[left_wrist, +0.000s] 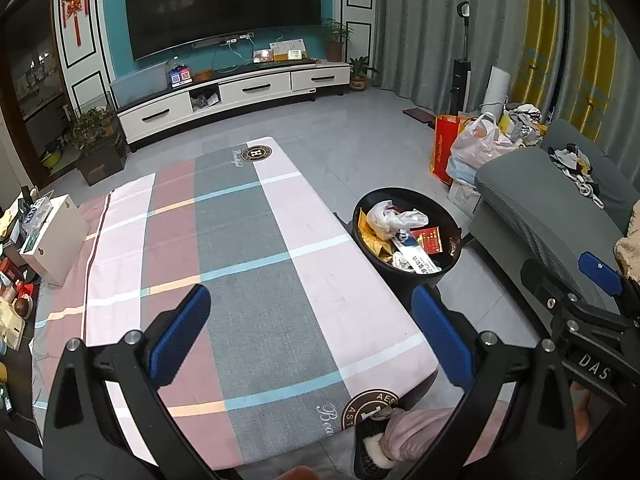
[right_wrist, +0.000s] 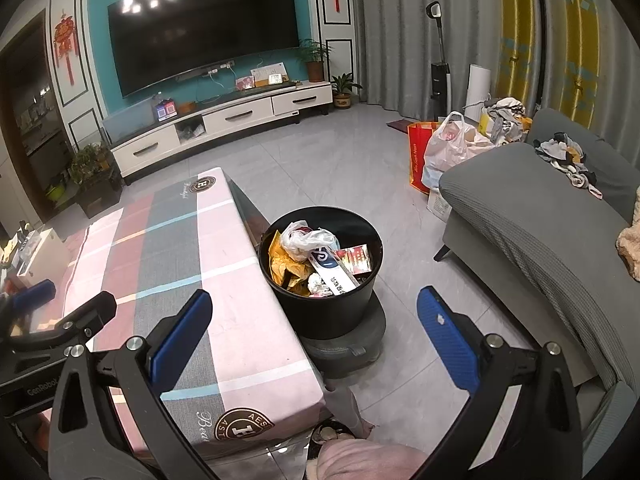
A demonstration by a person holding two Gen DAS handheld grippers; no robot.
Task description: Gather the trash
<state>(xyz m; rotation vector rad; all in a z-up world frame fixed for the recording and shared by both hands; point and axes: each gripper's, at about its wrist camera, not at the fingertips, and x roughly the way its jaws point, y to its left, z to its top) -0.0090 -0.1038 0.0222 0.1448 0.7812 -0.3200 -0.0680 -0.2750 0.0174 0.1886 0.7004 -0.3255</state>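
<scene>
A black round bin (left_wrist: 404, 272) (right_wrist: 324, 308) stands on the floor to the right of the low table. It holds a white plastic bag (right_wrist: 304, 238), yellow wrappers (right_wrist: 286, 266), a red packet (right_wrist: 356, 260) and a white and blue box (right_wrist: 334, 274). My left gripper (left_wrist: 312, 332) hovers open over the table's checked cloth (left_wrist: 240, 248), nothing between its blue pads. My right gripper (right_wrist: 316, 332) is open too, above the table's right edge and just short of the bin. The right gripper (left_wrist: 592, 292) also shows at the right of the left wrist view.
A grey sofa (right_wrist: 540, 220) with loose clothes runs along the right. Plastic and red bags (right_wrist: 440, 152) sit on the floor beyond it. Boxes and small items (left_wrist: 44, 236) crowd the table's left end. A TV cabinet (left_wrist: 240, 92) lines the far wall. A slippered foot (left_wrist: 384, 440) rests below.
</scene>
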